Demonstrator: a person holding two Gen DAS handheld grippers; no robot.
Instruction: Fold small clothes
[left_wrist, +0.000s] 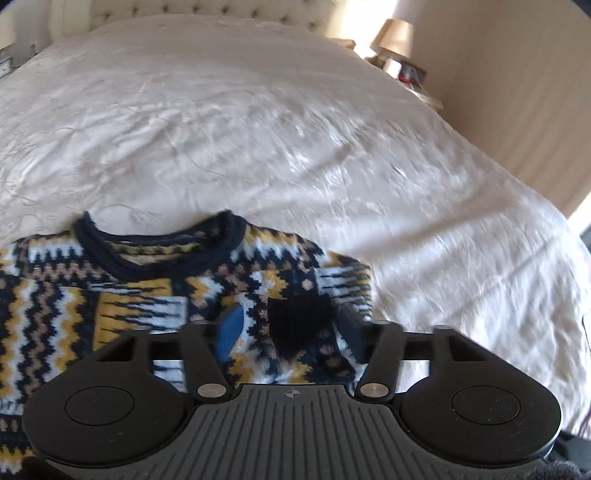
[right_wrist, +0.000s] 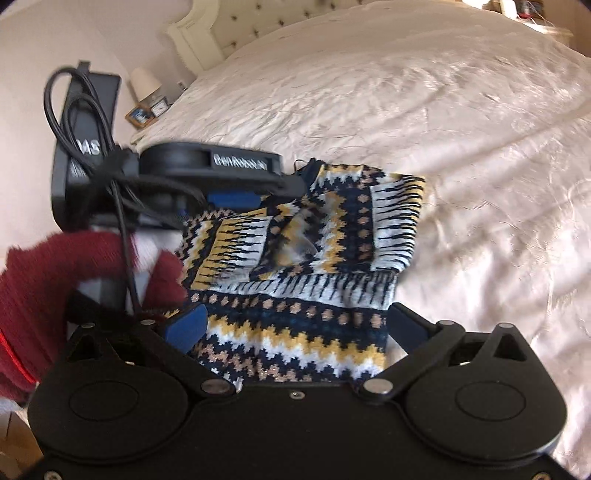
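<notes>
Looking along my left gripper (left_wrist: 291, 325), I see the sweater (left_wrist: 155, 295) lying flat on the white bed (left_wrist: 295, 147), collar away from me. Both sleeves are folded in across its front. The jaws stand partly open over the folded right-hand sleeve; the blue pads (left_wrist: 231, 326) sit either side of knit fabric, and I cannot confirm any pressure on it.

From my right gripper (right_wrist: 295, 325), the sweater (right_wrist: 306, 258) lies directly ahead, its hem nearest me. These jaws stand wide, one pad at each side edge of the hem; contact with the cloth cannot be determined.

In the right view, the left gripper (right_wrist: 236, 184) hangs at the sweater's far left corner, held by a hand (right_wrist: 74, 277) in a red-and-white glove.

Limits:
- Both views are motion-blurred
- The near hem is hidden behind each gripper body
- The left view cuts off the sweater's left side
- A lamp (left_wrist: 397, 37) at the bedside is indistinct
</notes>
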